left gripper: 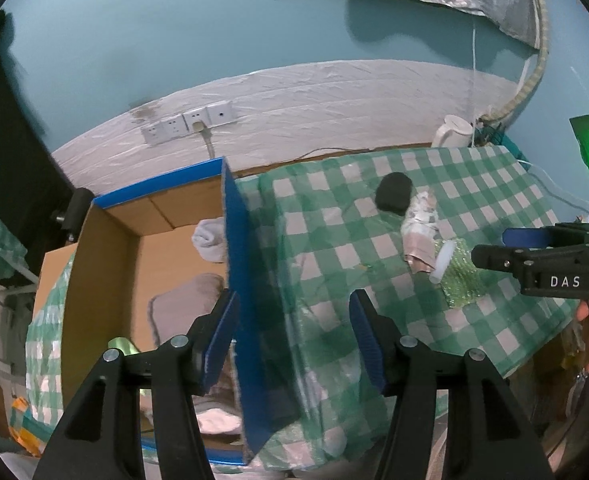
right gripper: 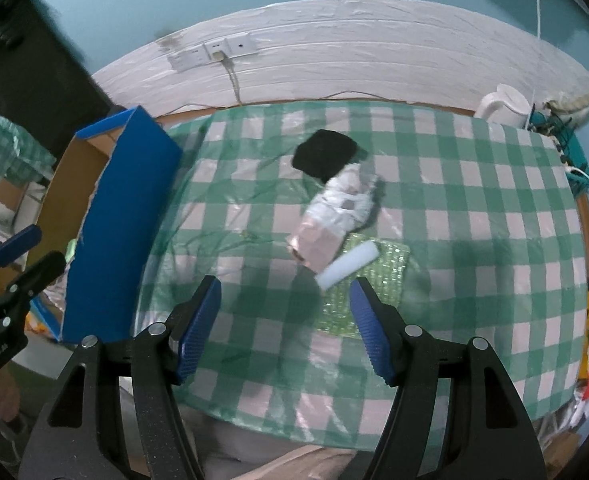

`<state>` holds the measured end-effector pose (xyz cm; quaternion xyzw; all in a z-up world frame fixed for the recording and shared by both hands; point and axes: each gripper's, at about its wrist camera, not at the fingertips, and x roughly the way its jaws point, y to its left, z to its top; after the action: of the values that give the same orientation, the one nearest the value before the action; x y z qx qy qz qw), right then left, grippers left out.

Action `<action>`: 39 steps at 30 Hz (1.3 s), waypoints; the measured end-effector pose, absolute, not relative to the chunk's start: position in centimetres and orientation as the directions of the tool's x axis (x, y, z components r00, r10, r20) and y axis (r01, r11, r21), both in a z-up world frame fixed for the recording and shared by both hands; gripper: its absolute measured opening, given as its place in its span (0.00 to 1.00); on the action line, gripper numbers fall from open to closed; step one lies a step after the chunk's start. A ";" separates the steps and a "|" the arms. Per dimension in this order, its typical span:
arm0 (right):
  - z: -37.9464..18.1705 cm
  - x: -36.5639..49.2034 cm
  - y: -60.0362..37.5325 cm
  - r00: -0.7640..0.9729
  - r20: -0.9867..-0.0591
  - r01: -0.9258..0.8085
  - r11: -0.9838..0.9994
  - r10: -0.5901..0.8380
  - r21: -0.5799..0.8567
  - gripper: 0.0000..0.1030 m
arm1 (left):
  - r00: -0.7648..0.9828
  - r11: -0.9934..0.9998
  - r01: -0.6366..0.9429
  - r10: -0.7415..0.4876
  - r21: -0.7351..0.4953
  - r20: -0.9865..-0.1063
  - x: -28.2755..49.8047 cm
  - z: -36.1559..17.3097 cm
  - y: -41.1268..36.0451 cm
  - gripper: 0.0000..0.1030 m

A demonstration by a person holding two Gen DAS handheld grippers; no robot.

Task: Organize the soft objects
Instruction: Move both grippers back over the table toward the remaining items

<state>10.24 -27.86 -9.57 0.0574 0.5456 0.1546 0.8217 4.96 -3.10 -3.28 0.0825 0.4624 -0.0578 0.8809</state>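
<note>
Both tongs, left gripper point(left gripper: 294, 340) and right gripper point(right gripper: 286, 328), gape empty; the pink cloth point(right gripper: 318, 246) looks light and floppy, probably best pinched mid-fold.

One cardboard box point(right gripper: 122, 184), one black cloth point(right gripper: 323, 155), one white roll point(right gripper: 348, 265), one kettle point(right gripper: 504, 106), two grippers.

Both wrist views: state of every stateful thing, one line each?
left gripper: open, empty.
right gripper: open, empty.
cardboard box: open-topped, soft items inside.
black soft item: on the table, outside the box.
pink-and-white bundle: lying on the table, touching the black item.
white roll: lying on the green sparkly cloth.
wall socket: one plug in.
</note>
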 end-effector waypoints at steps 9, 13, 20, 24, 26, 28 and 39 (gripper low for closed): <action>-11.2 10.5 -30.4 0.355 -0.891 -0.147 0.958 0.284 0.247 0.66 | 0.536 0.969 0.221 -0.030 0.106 -0.844 5.4 -4.7 -6.0 0.59; -12.7 10.9 -31.7 0.337 -0.902 -0.118 0.963 0.268 0.242 0.66 | 0.516 0.968 0.233 -0.044 0.091 -0.856 6.0 -5.6 -7.1 0.61; -15.3 11.4 -33.2 0.308 -0.921 -0.074 0.971 0.240 0.229 0.66 | 0.478 0.968 0.242 -0.058 0.068 -0.876 6.9 -7.0 -8.5 0.61; -16.6 11.6 -33.2 0.286 -0.929 -0.066 0.972 0.233 0.224 0.66 | 0.455 0.969 0.243 -0.067 0.052 -0.888 7.8 -7.9 -9.2 0.61; -17.2 11.6 -32.8 0.277 -0.931 -0.077 0.972 0.236 0.223 0.66 | 0.442 0.969 0.242 -0.069 0.045 -0.894 8.3 -8.6 -9.5 0.61; -17.6 11.6 -32.3 0.271 -0.934 -0.090 0.972 0.232 0.215 0.67 | 0.433 0.969 0.242 -0.064 0.048 -0.899 8.6 -9.3 -9.7 0.61; -21.0 12.0 -30.5 0.226 -0.958 -0.132 0.980 0.175 0.148 0.66 | 0.380 0.970 0.238 -0.056 0.039 -0.923 10.0 -12.0 -10.3 0.61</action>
<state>11.98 -30.49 -21.02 0.0176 0.6145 0.0983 0.7826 10.04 -10.25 -11.98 0.0829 0.5497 -0.0888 0.8265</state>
